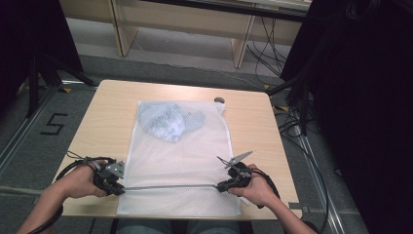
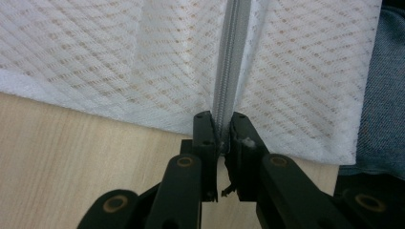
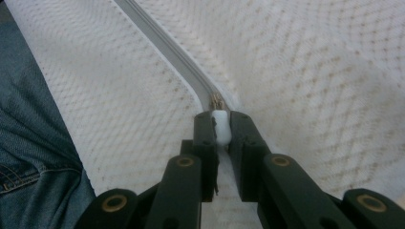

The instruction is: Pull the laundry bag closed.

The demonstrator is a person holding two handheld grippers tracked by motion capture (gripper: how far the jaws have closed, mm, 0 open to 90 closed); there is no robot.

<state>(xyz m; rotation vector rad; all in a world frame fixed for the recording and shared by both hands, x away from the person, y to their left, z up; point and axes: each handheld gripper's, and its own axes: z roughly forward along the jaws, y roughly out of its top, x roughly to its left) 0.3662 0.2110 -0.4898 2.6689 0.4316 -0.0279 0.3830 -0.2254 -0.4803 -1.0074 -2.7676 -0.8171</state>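
Observation:
A white mesh laundry bag (image 1: 181, 161) lies flat on the wooden table (image 1: 253, 122), with pale crumpled clothing (image 1: 168, 122) inside near its far end. A grey zipper (image 1: 168, 186) runs across the bag near the front edge. My left gripper (image 1: 118, 188) is shut on the zipper's left end (image 2: 223, 129) at the bag's edge. My right gripper (image 1: 221, 186) is shut on the white zipper pull (image 3: 220, 126), with closed zipper (image 3: 167, 47) stretching away behind it.
A small dark round object (image 1: 219, 100) sits at the table's far edge beyond the bag. The person's jeans (image 3: 33, 143) show below the front edge. Cables (image 1: 292, 122) and black stands flank the table on the floor.

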